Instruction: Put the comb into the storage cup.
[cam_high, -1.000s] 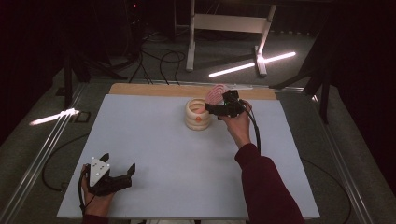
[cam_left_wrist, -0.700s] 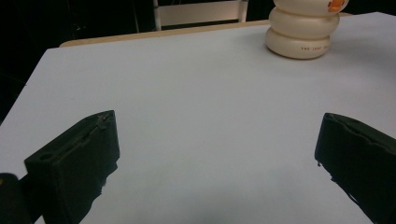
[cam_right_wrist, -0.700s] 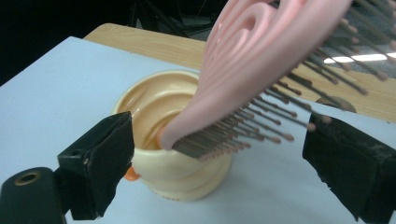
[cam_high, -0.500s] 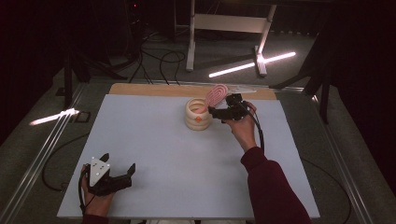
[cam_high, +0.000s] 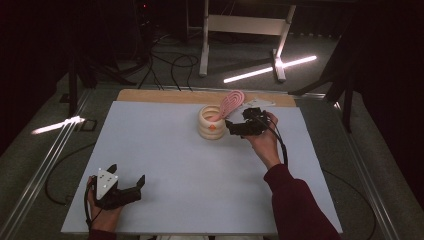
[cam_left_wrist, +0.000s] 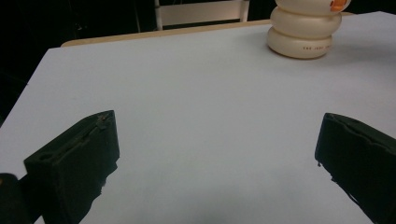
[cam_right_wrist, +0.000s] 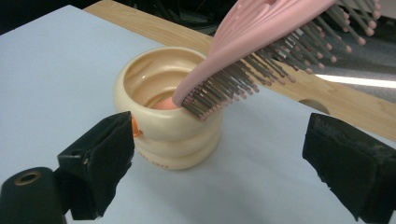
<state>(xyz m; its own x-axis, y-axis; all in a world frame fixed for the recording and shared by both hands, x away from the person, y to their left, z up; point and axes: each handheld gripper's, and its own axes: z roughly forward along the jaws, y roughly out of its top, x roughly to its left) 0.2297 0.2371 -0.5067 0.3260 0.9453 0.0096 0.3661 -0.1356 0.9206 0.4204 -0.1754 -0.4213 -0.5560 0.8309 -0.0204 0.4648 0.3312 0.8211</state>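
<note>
High view shows a cream cup (cam_high: 212, 124) near the far edge of the white table (cam_high: 165, 165). A pink brush (cam_high: 229, 104) stands in the cup, handle down, leaning away to the right. The right gripper (cam_high: 234, 128) sits just right of the cup, jaws spread wide, holding nothing (the closer hand by far). The left gripper (cam_high: 125, 189) is well away at the near edge, also spread. Lots of bare table lies around the cup.

Right tongs (cam_high: 231, 128) now off hairbrush (cam_high: 231, 102).
</note>
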